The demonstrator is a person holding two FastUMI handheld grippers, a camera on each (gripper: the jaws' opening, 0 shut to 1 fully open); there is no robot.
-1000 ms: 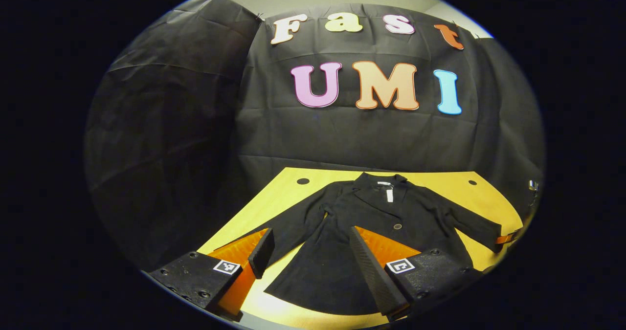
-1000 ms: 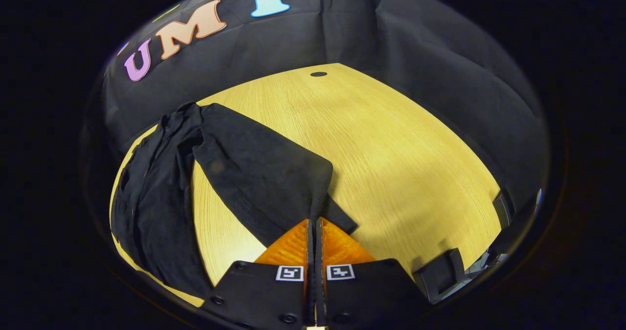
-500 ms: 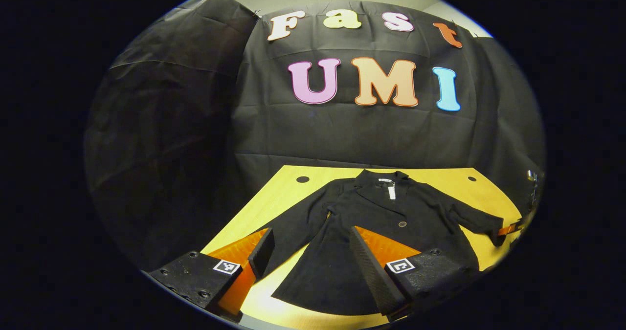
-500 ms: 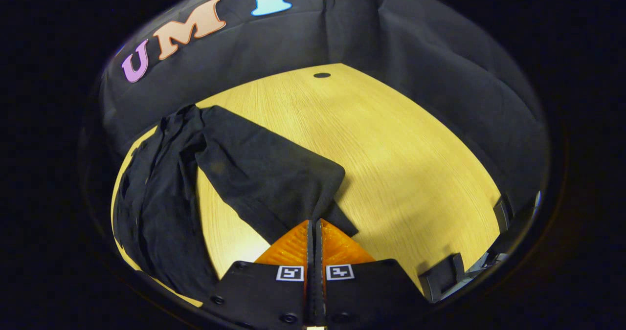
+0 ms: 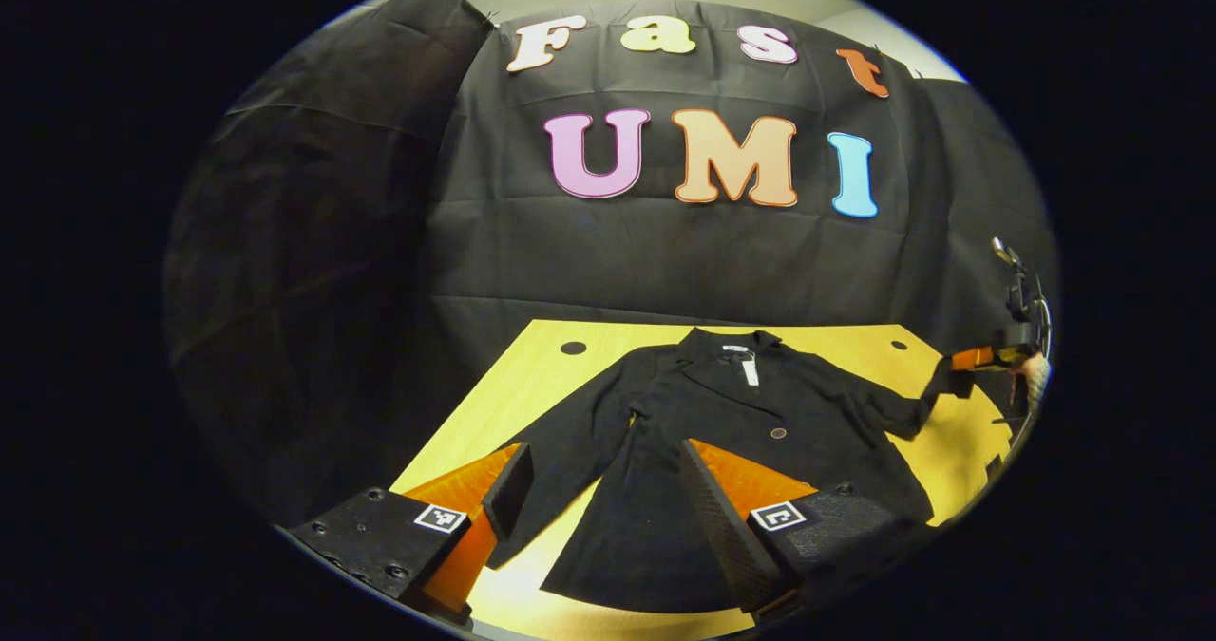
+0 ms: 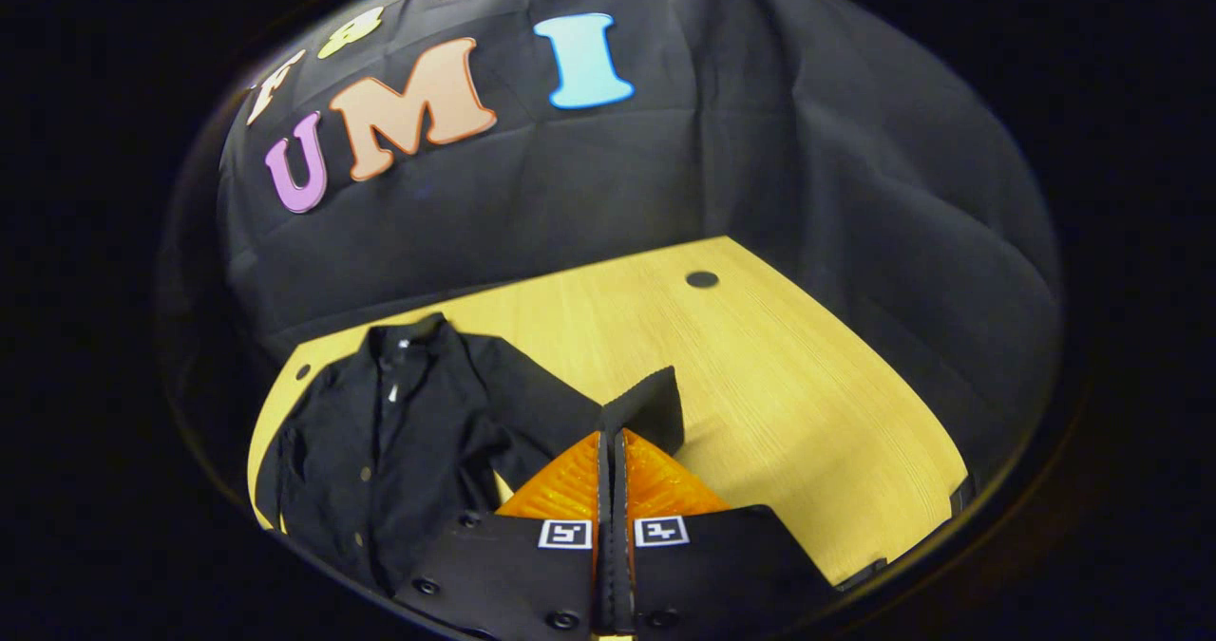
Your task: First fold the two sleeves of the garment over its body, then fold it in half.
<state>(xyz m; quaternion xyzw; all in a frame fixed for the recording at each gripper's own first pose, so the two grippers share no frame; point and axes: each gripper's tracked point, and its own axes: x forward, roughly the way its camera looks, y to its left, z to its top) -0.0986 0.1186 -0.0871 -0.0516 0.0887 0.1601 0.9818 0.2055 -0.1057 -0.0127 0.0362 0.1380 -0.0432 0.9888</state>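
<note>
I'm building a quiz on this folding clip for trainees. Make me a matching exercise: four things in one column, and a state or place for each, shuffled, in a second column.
Things
1. left gripper
2. right gripper
3. sleeve cuff
4. coat's other sleeve

States
A. lying flat on the wooden table
B. jaws shut
C. jaws wide apart, above the hem of the black coat
D. raised off the table, pinched

Pairs: 1-C, 2-B, 3-D, 4-A
</note>
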